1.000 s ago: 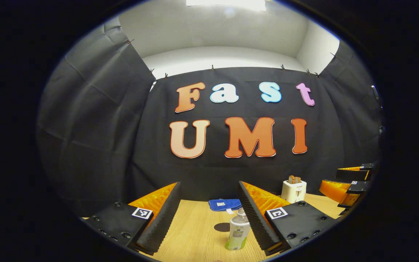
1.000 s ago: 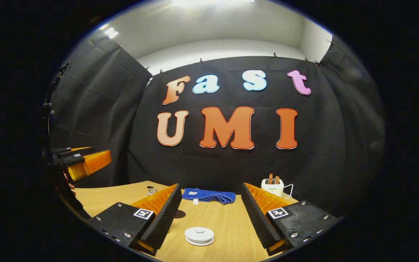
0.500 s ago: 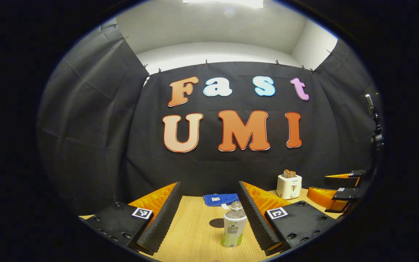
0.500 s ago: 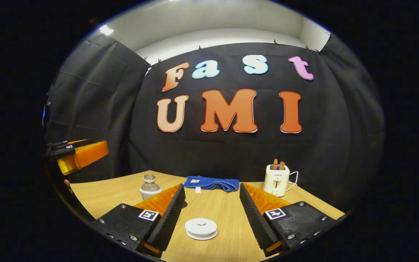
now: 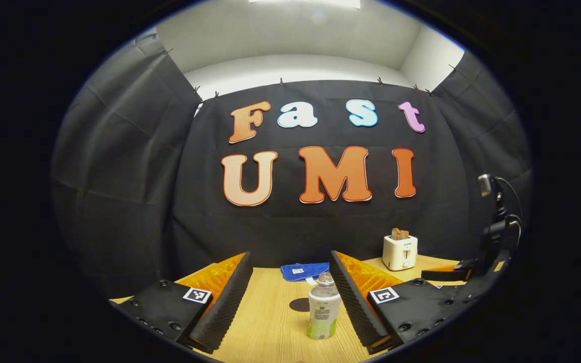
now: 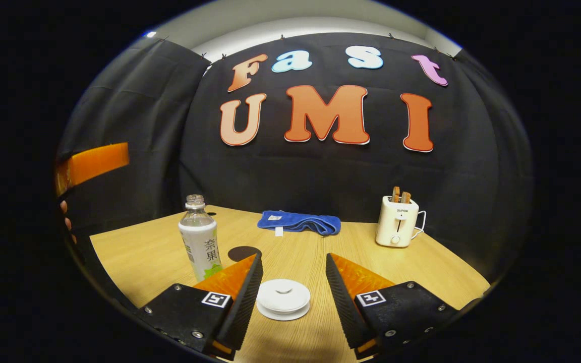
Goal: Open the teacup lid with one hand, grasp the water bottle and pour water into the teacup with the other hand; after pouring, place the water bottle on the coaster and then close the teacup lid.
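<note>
right hand-held gripper (image 6: 290,282), jaws apart, is lined up on the near teacup lid (image 6: 283,297); left hand-held gripper (image 5: 290,297), also apart, faces the uncapped water bottle (image 5: 323,312), which a sideways nudge could topple.

teacup (image 6: 283,298): body under lid hidden | coaster (image 5: 300,304): part behind water bottle (image 5: 323,313)

Bright overhead light, sharp focus, strong fisheye bending at edges.
</note>
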